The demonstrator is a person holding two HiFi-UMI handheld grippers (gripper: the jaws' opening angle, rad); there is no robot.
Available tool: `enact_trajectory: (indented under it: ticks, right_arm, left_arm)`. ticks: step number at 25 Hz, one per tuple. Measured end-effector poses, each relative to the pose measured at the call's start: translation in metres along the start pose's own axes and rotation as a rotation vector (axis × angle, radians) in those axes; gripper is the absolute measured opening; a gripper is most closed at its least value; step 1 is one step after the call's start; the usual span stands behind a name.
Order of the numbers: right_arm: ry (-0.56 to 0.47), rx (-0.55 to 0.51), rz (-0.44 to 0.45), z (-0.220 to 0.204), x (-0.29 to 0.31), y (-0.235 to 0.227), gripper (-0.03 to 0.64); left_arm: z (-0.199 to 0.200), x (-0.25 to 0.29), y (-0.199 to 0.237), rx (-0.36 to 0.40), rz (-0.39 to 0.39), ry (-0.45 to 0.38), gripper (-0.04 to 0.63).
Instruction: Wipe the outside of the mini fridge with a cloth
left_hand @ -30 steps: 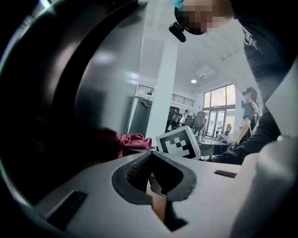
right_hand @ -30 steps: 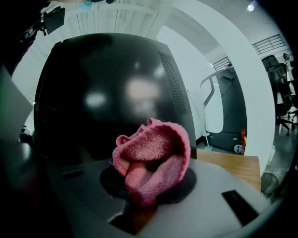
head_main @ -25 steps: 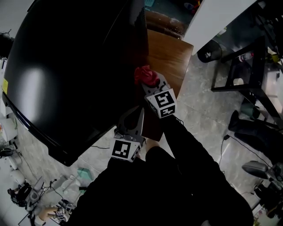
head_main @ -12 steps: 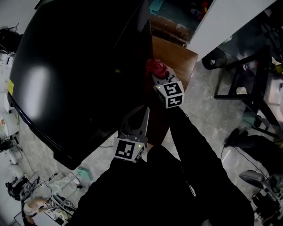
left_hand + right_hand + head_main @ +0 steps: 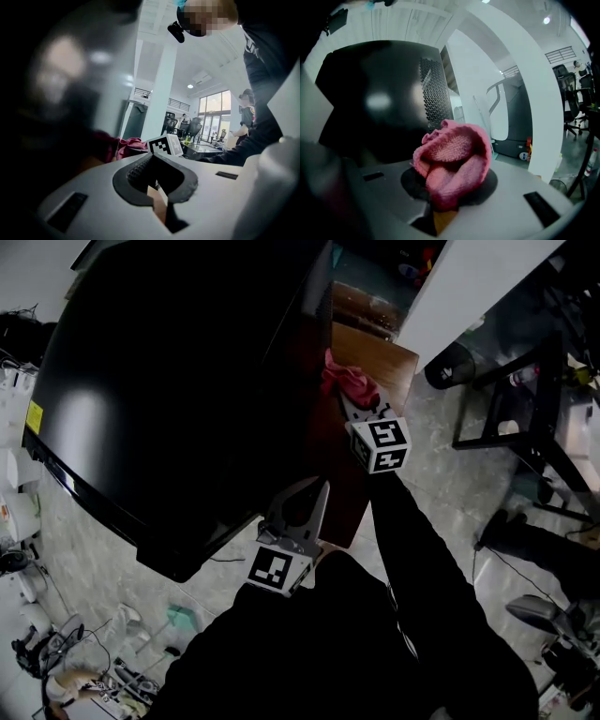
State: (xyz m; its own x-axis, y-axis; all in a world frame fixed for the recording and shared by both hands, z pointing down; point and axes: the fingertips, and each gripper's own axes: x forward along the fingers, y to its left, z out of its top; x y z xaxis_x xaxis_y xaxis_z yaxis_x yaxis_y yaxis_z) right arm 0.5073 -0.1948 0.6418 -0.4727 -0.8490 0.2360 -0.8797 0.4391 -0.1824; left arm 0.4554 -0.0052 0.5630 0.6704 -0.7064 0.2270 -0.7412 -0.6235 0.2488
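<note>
Cloth point(image 5: 452, 161) sits pinched in the right gripper point(image 5: 450, 192) beside the mini fridge point(image 5: 178, 381). Left gripper point(image 5: 157, 187) jaws meet, empty

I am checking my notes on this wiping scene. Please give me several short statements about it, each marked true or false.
1. The right gripper is shut on a pink cloth. True.
2. The left gripper also holds a cloth. False: its jaws are together with nothing between them.
3. The mini fridge is white. False: it is black.
4. In the head view, the cloth is seen beside the fridge's right edge, over a wooden table. True.
</note>
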Motion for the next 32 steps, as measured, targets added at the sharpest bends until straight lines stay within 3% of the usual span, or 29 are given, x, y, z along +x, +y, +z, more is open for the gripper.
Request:
enact_trajectory:
  ticks: [7, 11, 15, 24, 32]
  right_arm:
    - [-0.040, 0.035, -0.013, 0.035, -0.103, 0.066, 0.078]
    - [-0.067, 0.092, 0.005, 0.058, -0.165, 0.120, 0.078]
    - [-0.086, 0.033, 0.020, 0.076, -0.220, 0.177, 0.078]
    - [-0.137, 0.005, 0.061, 0.120, -0.303, 0.294, 0.078]
    - [-0.154, 0.001, 0.081, 0.125, -0.320, 0.334, 0.078]
  left_arm:
    - [0.016, -0.070, -0.038, 0.014, -0.181, -0.009, 0.006]
    - [0.032, -0.114, -0.044, 0.034, -0.245, -0.013, 0.006]
    - [0.050, -0.147, -0.046, 0.077, -0.307, -0.050, 0.006]
    - [0.103, -0.224, -0.056, 0.176, -0.363, -0.086, 0.005]
    - [0.106, -0.255, -0.050, 0.205, -0.378, -0.098, 0.006]
